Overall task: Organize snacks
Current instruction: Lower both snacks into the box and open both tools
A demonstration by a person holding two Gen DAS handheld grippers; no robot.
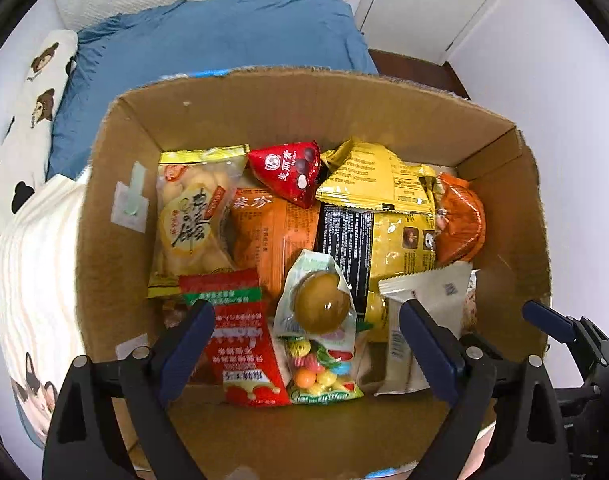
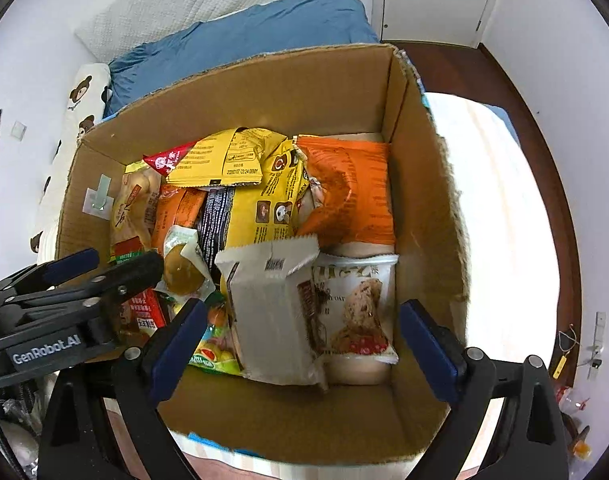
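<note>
Left wrist view: box (image 1: pixel 116 216) seen from its near wall, snacks packed along the floor; shows the left side best: pale rice-cracker bag (image 1: pixel 192 220) by the left wall, red triangle pack (image 1: pixel 292 172) toward the far wall, orange pack (image 1: pixel 268 236) mid-floor, red sachet (image 1: pixel 240 344) and candy bag (image 1: pixel 320 336) against the near wall; white pack (image 1: pixel 428 312) only partly seen here, right gripper only as fingertips (image 1: pixel 548 320) at the near right corner, outside the wall.

Right wrist view adds the right side: cookie pack (image 2: pixel 360 312) in the near right corner, touching the white pack (image 2: pixel 272 312); crumpled orange bag (image 2: pixel 352 192) in the far right corner; yellow bags (image 2: pixel 244 184) mid-box; left gripper's body (image 2: pixel 64 304) visible over the near left corner.

Left gripper (image 1: pixel 304 344): released, jaws wide, nothing pinched; red sachet and candy bag lie below between the fingers, red sachet's edge just beside the left finger (image 1: pixel 188 340); contact can't be told.

Right gripper (image 2: pixel 304 340): released, jaws wide; white pack and cookie pack lie below in the gap, neither pad pressing on them.

Box sits on a striped cloth (image 2: pixel 504 216); blue pillow (image 1: pixel 224 40) beyond the far wall.
</note>
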